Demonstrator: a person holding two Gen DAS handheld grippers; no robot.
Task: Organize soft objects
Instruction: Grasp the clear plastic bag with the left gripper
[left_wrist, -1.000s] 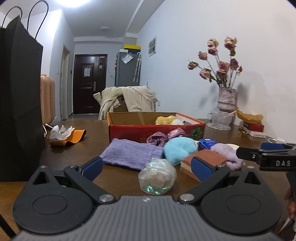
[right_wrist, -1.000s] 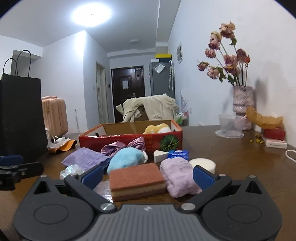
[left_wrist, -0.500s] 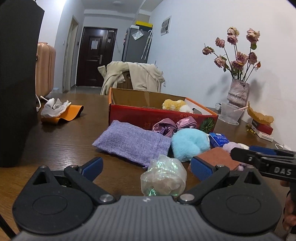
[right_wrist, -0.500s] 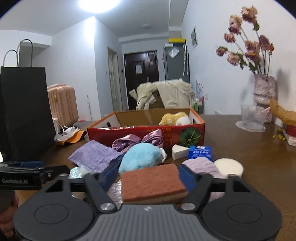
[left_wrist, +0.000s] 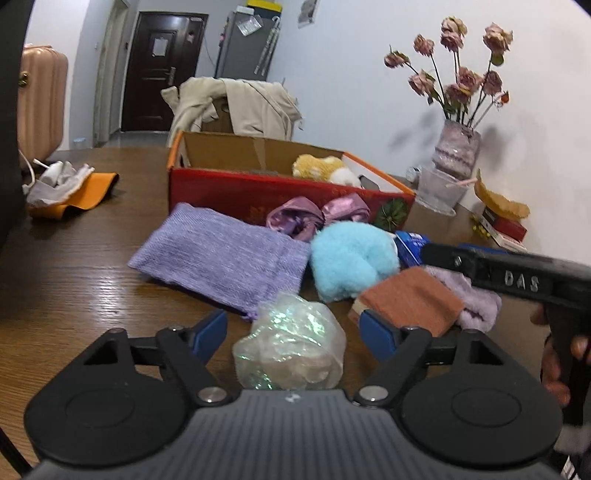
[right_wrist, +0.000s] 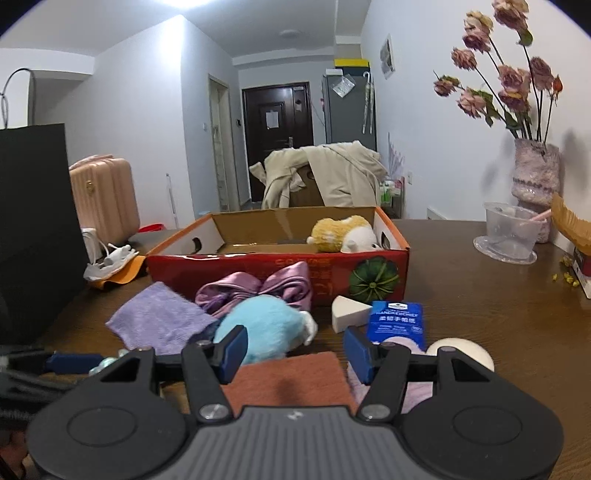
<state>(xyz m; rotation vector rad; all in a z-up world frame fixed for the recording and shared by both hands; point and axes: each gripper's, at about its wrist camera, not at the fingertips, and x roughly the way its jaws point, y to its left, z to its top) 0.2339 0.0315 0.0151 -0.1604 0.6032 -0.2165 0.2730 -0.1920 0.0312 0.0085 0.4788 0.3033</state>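
My left gripper (left_wrist: 293, 330) is open, its fingers either side of a crinkly iridescent plastic ball (left_wrist: 290, 350) on the wooden table. My right gripper (right_wrist: 295, 352) has its fingers on both sides of a brown sponge (right_wrist: 288, 380), also seen in the left wrist view (left_wrist: 412, 299). A blue fluffy toy (left_wrist: 351, 264), a purple knit pouch (left_wrist: 225, 254), a pink satin bow (right_wrist: 255, 290) and a lilac towel roll (left_wrist: 476, 302) lie before a red cardboard box (right_wrist: 273, 267) that holds a yellow plush toy (right_wrist: 343, 232).
A black paper bag (right_wrist: 37, 221) stands at the left. A vase of dried roses (right_wrist: 535, 173), a clear cup (right_wrist: 508, 234), a blue tissue pack (right_wrist: 395, 321), a white wedge sponge (right_wrist: 345, 314) and a round white puff (right_wrist: 461, 352) are on the right.
Both grippers have moved forward and tilted down. The right fingers have narrowed around the brown sponge. The left fingers have come to either side of the plastic ball.
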